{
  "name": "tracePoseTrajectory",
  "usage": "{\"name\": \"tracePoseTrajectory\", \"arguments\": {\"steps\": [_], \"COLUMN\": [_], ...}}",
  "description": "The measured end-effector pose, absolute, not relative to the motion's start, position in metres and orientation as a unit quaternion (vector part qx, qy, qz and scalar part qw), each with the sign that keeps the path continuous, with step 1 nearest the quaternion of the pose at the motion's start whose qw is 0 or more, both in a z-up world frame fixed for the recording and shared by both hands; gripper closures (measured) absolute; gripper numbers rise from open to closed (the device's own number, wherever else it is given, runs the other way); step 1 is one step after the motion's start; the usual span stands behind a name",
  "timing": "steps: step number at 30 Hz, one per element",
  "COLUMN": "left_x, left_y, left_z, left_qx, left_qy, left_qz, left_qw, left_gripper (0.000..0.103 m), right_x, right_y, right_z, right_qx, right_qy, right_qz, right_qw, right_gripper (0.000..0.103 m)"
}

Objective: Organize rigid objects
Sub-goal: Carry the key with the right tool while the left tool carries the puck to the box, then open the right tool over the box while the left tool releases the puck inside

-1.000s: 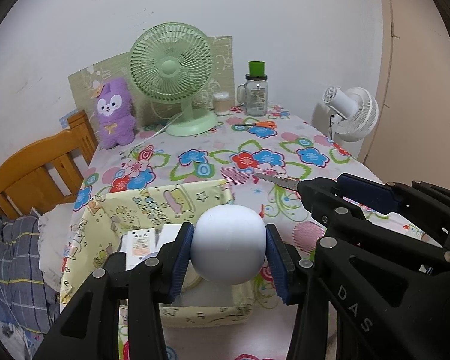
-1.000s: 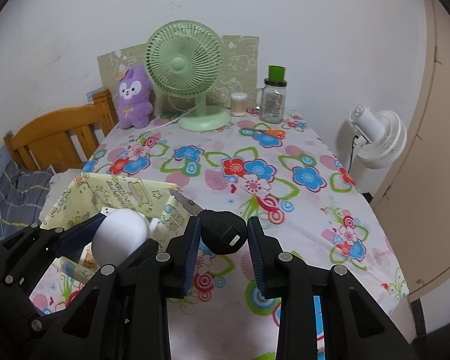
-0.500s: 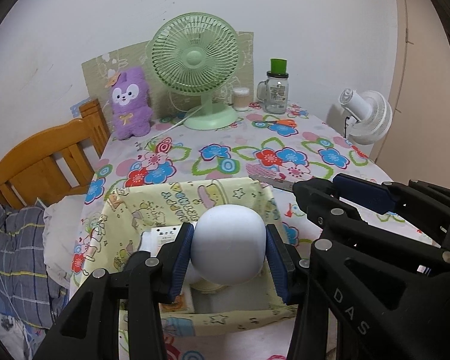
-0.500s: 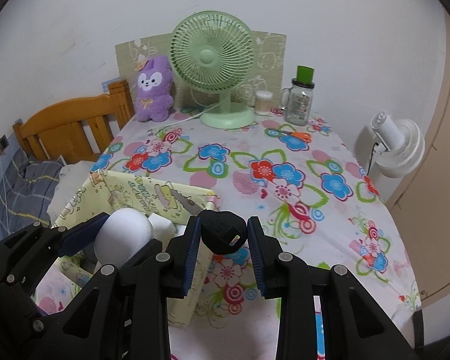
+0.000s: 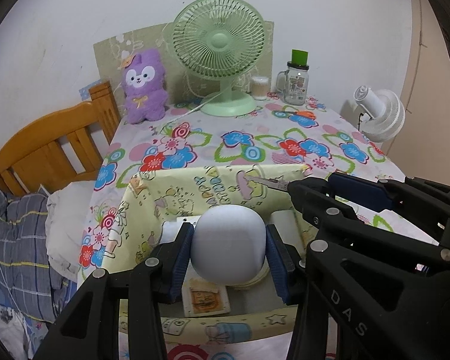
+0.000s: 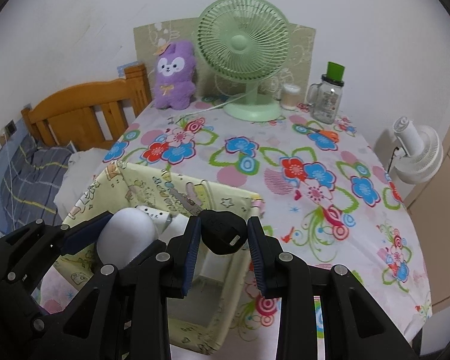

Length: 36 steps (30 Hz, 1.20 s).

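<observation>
My left gripper (image 5: 229, 253) is shut on a white rounded case (image 5: 229, 244), held over the inside of a yellow fabric storage box (image 5: 177, 198) at the table's near left. In the right wrist view the same white case (image 6: 126, 237) sits at the lower left, over the yellow box (image 6: 153, 186). My right gripper (image 6: 223, 241) is shut on a black key fob (image 6: 223, 235) whose metal key blade (image 6: 186, 204) points away; it hangs above the box's right wall. In the left wrist view the key blade (image 5: 268, 182) crosses over the box's far rim.
Inside the box lie a white card with an orange label (image 5: 205, 295) and other white items. At the back stand a green fan (image 6: 243, 51), a purple plush (image 6: 174, 75), a jar with a green lid (image 6: 328, 96) and orange scissors (image 6: 321, 132). A wooden bed frame (image 6: 84, 111) stands left, a white fan (image 6: 417, 153) right.
Both grippers have moved toward the left with their loads, so the yellow box now lies right under them. The grips have not changed.
</observation>
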<state>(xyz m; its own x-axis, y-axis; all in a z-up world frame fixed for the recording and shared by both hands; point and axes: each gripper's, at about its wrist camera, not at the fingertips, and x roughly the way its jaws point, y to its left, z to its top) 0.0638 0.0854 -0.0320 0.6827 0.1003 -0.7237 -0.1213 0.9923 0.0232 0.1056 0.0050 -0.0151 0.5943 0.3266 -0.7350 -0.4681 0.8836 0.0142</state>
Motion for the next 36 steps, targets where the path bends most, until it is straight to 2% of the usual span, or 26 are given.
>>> {"name": "tracePoseTrajectory", "arguments": {"steps": [9,10,13,14,36], "left_x": [0.063,0.064,0.064,0.065,0.08], "left_y": [0.093,0.093,0.091,0.091,0.06], "left_z": [-0.041,-0.042,-0.042,-0.042,-0.05], "left_qx": [-0.009,-0.008,-0.009,-0.008,0.007], "left_qy": [0.406,0.406,0.406,0.405,0.415], "left_qz": [0.063,0.062,0.057,0.056,-0.006], "left_qw": [0.912,0.912,0.912,0.913,0.91], "left_gripper": [0.054,0.054,0.054,0.054,0.054], "right_x": [0.107,0.107,0.107,0.107,0.114], "right_y": [0.019,0.019,0.018,0.017,-0.019], "right_z": [-0.026,-0.027,-0.027,-0.027,-0.031], "right_qx": [-0.097,-0.099,-0.099,-0.096,-0.075], "right_qy": [0.402,0.403,0.401,0.399,0.412], "right_qz": [0.236,0.236,0.231,0.231,0.162], "right_qw": [0.879,0.879,0.881,0.882,0.894], "right_gripper": [0.067,0.063,0.042,0.039,0.035]}}
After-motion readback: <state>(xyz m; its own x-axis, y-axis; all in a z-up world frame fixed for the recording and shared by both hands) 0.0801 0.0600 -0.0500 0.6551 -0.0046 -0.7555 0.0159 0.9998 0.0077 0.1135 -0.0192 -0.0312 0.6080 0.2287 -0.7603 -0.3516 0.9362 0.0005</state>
